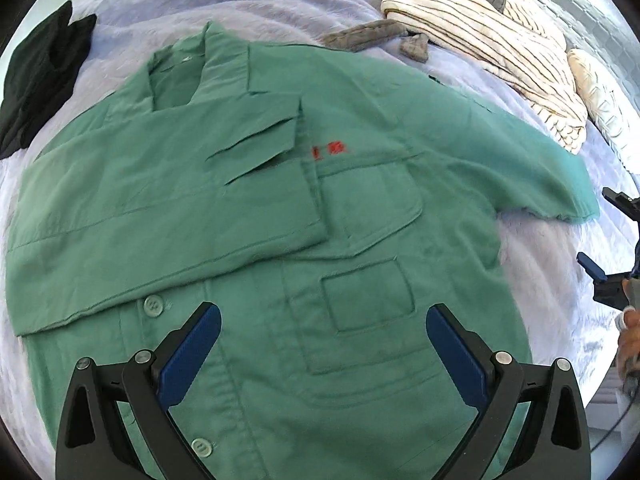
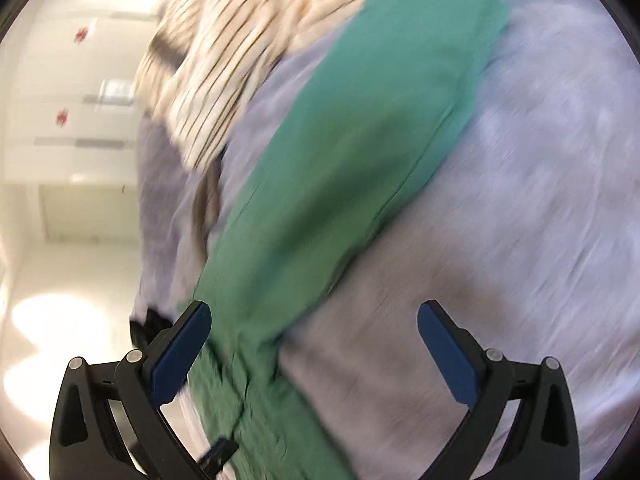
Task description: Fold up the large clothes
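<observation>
A green button-up shirt (image 1: 360, 184) lies front-up on the lilac bed cover (image 1: 280, 4). Its left sleeve (image 1: 160, 208) is folded across the chest; its right sleeve (image 1: 532, 168) still stretches out to the right. My left gripper (image 1: 323, 320) is open and empty, hovering over the shirt's lower front near the pockets. My right gripper (image 2: 314, 318) is open and empty above the outstretched sleeve (image 2: 360, 152), seen blurred. It also shows at the right edge of the left wrist view (image 1: 600, 236).
A cream striped garment (image 1: 480, 36) with grey trim lies at the back right, also in the right wrist view (image 2: 240, 48). A dark garment (image 1: 40, 72) lies at the back left. A white cupboard (image 2: 80, 120) and pale floor (image 2: 60, 300) border the bed's edge.
</observation>
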The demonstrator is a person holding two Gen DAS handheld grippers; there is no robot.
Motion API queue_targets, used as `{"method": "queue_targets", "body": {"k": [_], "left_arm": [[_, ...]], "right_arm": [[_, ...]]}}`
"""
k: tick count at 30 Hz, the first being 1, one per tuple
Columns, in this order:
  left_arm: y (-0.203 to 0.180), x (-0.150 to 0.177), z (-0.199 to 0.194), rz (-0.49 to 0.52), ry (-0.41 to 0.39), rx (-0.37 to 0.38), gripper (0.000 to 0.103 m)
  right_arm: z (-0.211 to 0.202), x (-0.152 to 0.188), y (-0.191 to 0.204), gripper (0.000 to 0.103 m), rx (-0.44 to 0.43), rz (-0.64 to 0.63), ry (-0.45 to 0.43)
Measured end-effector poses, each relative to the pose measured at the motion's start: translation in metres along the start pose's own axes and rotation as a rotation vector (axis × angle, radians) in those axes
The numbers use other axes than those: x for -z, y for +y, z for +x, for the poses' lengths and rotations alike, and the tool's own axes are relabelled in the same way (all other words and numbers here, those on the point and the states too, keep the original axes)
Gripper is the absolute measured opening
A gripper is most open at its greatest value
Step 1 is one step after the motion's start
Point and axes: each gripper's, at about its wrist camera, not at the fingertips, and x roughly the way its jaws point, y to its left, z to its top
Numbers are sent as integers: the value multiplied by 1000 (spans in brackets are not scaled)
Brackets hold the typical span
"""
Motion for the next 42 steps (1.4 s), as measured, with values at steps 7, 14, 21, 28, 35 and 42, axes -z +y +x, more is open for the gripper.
{"method": "queue_targets", "body": {"k": [7, 14, 21, 28, 35, 42], "left_arm": [[-10, -13, 17, -3, 15, -14, 103], [-19, -14, 20, 15, 24, -16, 103], [-8, -15, 17, -12, 0, -20, 103], [25, -12, 8, -70, -50, -72, 103], [82, -10, -8, -153, -124, -123, 103], [157, 11, -18, -256, -143, -174, 103]], "right_arm": [[-5, -60, -27, 103, 5, 59, -130], [10, -100, -38, 103, -39, 135, -190], [23, -104, -56, 5, -89, 289, -123], [23, -94, 13, 5, -206, 61, -72], [64, -22, 164, 5, -296, -328, 77], [166, 146, 284, 5, -228, -788, 307]]}}
